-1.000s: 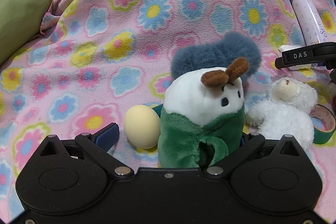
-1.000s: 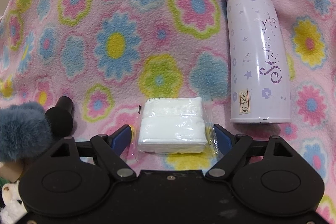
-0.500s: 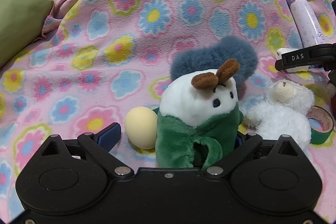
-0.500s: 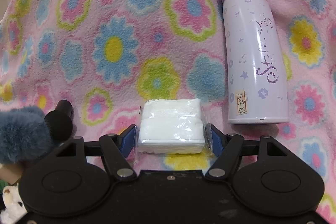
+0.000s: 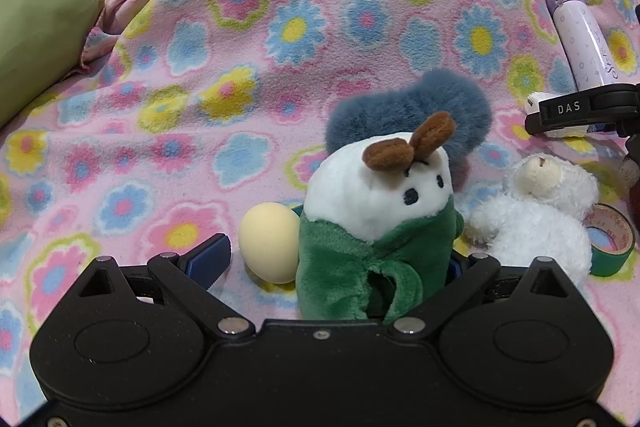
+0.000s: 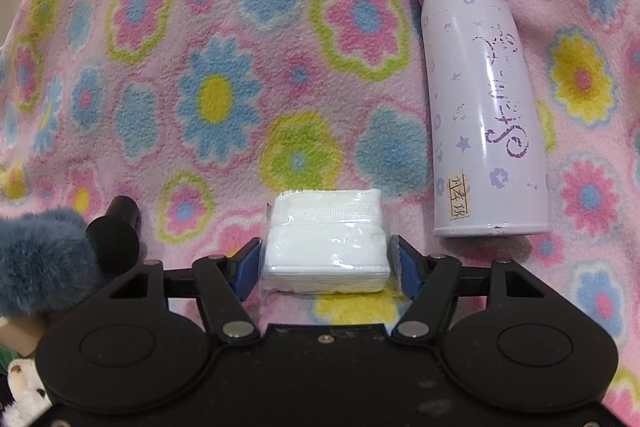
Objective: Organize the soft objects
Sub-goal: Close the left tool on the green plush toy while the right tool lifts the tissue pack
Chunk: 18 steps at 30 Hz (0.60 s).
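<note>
Two grippers: you hold one in each hand, both angled down at the flowered blanket (image 6: 248,39).
Right gripper (image 6: 326,265): its jaws have just been closing; the blue pads now sit against both short sides of the tissue pack (image 6: 326,247), pinching it.
Tissue pack location: on the blanket, just left of the base of the purple bottle (image 6: 486,115), apart from it.
Tissue pack axis: it lies flat with its long side running left to right across your right wrist view, square to the fingers.
Purple bottle axis: it lies on its side, cap pointing away from you, tilted slightly left.
Left gripper (image 5: 332,263): its jaws stand spread; the left pad (image 5: 210,259) touches nothing, the right pad is hidden behind the green-and-white plush (image 5: 372,227).
Green-and-white plush: upright between the fingers, face turned to the right.
Count, plush toys: three, namely the green-and-white plush, one blue-grey furry toy (image 5: 408,107) behind it, and one white bear (image 5: 536,215) at its right.
Count, others: one cream egg (image 5: 270,243), one tape roll (image 5: 612,239), one bottle, one tissue pack.
</note>
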Each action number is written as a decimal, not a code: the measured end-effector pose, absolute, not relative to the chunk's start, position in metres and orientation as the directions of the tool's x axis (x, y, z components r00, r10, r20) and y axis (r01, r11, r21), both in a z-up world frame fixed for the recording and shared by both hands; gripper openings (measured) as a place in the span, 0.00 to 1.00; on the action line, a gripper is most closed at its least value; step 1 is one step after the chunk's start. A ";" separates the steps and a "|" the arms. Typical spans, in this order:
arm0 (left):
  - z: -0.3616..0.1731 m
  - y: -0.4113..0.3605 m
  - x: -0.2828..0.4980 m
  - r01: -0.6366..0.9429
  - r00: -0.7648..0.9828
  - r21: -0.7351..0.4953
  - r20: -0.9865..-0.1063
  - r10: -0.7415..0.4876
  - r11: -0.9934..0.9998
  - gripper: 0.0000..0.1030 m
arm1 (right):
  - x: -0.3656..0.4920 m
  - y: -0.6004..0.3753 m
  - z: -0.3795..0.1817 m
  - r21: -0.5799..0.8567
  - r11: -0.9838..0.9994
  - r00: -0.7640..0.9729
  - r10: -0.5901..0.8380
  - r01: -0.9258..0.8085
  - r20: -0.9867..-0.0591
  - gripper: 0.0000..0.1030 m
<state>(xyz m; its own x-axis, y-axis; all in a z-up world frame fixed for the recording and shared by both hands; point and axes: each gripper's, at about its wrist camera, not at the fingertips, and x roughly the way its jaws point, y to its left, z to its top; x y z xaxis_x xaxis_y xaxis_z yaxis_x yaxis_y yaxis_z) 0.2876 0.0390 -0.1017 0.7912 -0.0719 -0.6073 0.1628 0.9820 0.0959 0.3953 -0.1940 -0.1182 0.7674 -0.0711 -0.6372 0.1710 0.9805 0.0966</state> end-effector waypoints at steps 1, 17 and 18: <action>-0.102 0.039 0.287 0.162 0.792 0.095 -0.606 -0.072 0.982 0.95 | 0.395 -0.195 -0.118 0.104 0.979 0.770 -0.069 0.173 -0.635 0.61; -0.091 0.028 0.246 0.214 0.912 0.240 -0.396 -0.106 0.947 0.53 | 0.390 -0.200 -0.116 0.134 0.973 0.777 -0.065 0.189 -0.627 0.59; -0.091 0.028 0.244 0.220 0.911 0.241 -0.397 -0.111 0.945 0.53 | 0.391 -0.200 -0.116 0.135 0.973 0.777 -0.065 0.190 -0.627 0.59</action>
<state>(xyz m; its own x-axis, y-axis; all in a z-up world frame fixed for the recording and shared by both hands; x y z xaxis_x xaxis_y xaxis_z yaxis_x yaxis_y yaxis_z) 0.2442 0.0277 -0.0912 0.9112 -0.1113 -0.3966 0.2202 0.9453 0.2406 0.3906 -0.2002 -0.1157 0.7767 -0.0645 -0.6266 0.1896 0.9726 0.1349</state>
